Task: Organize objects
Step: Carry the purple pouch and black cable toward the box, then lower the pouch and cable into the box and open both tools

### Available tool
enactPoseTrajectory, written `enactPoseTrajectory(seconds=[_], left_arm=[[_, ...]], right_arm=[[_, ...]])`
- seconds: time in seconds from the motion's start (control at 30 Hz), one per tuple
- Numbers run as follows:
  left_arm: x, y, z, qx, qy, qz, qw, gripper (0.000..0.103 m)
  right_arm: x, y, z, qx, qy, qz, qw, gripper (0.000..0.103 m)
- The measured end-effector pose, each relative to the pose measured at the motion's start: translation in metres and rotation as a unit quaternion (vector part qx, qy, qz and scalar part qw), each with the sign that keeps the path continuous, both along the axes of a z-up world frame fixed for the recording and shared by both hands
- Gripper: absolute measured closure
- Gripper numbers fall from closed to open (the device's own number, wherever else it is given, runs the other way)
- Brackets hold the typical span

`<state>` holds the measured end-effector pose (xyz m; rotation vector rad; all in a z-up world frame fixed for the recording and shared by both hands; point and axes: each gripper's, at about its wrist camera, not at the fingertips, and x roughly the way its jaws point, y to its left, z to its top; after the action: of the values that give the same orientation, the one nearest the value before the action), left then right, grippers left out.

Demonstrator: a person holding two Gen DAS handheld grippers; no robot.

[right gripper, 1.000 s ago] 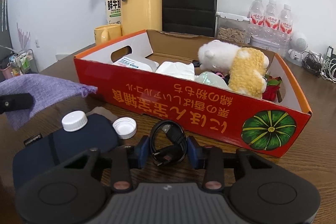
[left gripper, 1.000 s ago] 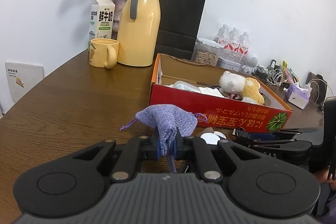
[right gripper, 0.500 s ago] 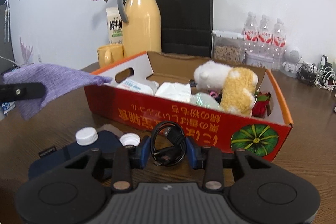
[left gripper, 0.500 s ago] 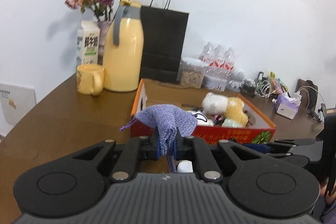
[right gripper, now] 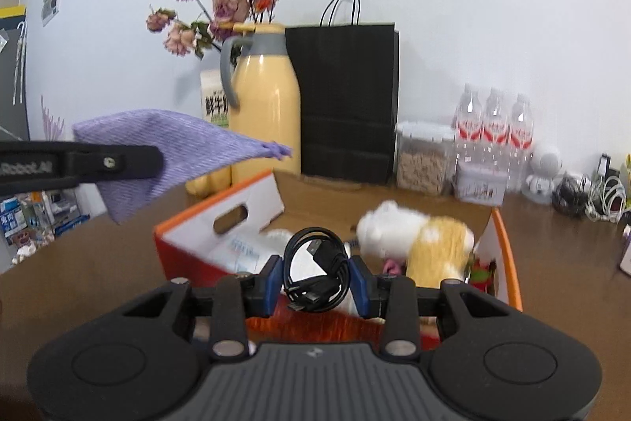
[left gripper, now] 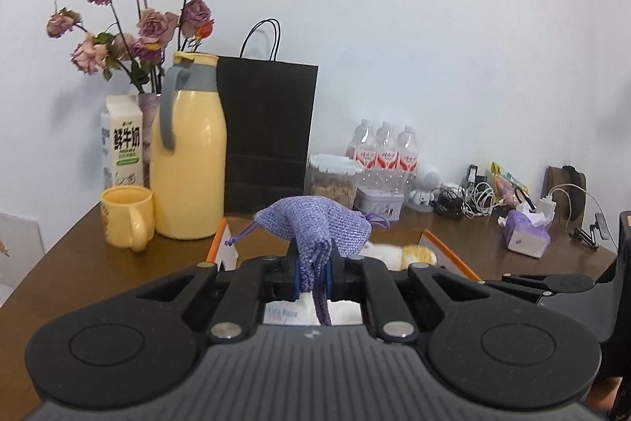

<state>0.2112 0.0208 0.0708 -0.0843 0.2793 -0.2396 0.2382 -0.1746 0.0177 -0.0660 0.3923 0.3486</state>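
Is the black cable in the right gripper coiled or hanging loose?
Coiled. The black cable forms a compact loop, plug tucked inside, pinched between the right gripper's blue pads above the orange box.

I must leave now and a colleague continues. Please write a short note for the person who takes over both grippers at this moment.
Left gripper: shut on the purple pouch, held above the box.
Right gripper: shut on the coiled black cable, above the near wall of the red box.
Done: the plush toy and white packets lie in the box.
Left: probably put pouch and cable into the box.
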Motion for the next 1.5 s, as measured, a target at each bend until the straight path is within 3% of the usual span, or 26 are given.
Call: enactPoseTrajectory(seconds=[0.33,0.5,0.63,0.93,1.0,1.07,1.1,1.17,1.23,1.3,1.5], left_arm=[[0.063,-0.023,-0.002,0.012,0.004,0.010,0.9999,0.092],[0.094,-0.023,-0.018,0.000,0.027,0.035,0.9990,0.092],[0.102,-0.024,-0.029,0.013,0.045,0.031,0.9984,0.092],[0.105,-0.028,-0.042,0.028,0.060,0.035,0.9972,0.089],[0.102,-0.028,-0.042,0.031,0.053,0.038,0.9974,0.070],[0.097,-0.028,-0.041,0.034,0.038,0.046,0.9976,0.033],[0.095,-0.028,-0.040,0.036,0.030,0.050,0.9976,0.026],[0.091,-0.028,-0.037,0.036,0.018,0.056,0.9976,0.000],[0.088,-0.027,-0.036,0.033,0.008,0.064,0.9974,0.000],[0.087,-0.026,-0.035,0.032,0.010,0.061,0.9976,0.000],[0.084,-0.029,-0.036,0.040,0.010,0.061,0.9973,0.000]], right_arm=[[0.058,-0.002,0.008,0.006,-0.005,-0.018,1.000,0.068],[0.071,-0.007,-0.012,0.018,-0.002,-0.025,1.000,0.068],[0.078,-0.005,-0.024,0.008,0.020,-0.021,1.000,0.068],[0.075,-0.006,-0.027,0.006,0.025,-0.030,0.999,0.068],[0.075,-0.007,-0.028,0.006,0.027,-0.032,0.999,0.067],[0.074,-0.008,-0.028,0.006,0.026,-0.036,0.999,0.065],[0.073,-0.008,-0.027,0.006,0.024,-0.039,0.999,0.058],[0.070,-0.009,-0.026,0.007,0.017,-0.046,0.999,0.036],[0.067,-0.010,-0.024,0.006,0.006,-0.054,0.998,0.011],[0.065,-0.010,-0.024,0.005,0.001,-0.057,0.998,0.000],[0.063,-0.009,-0.024,-0.002,0.003,-0.059,0.998,0.000]])
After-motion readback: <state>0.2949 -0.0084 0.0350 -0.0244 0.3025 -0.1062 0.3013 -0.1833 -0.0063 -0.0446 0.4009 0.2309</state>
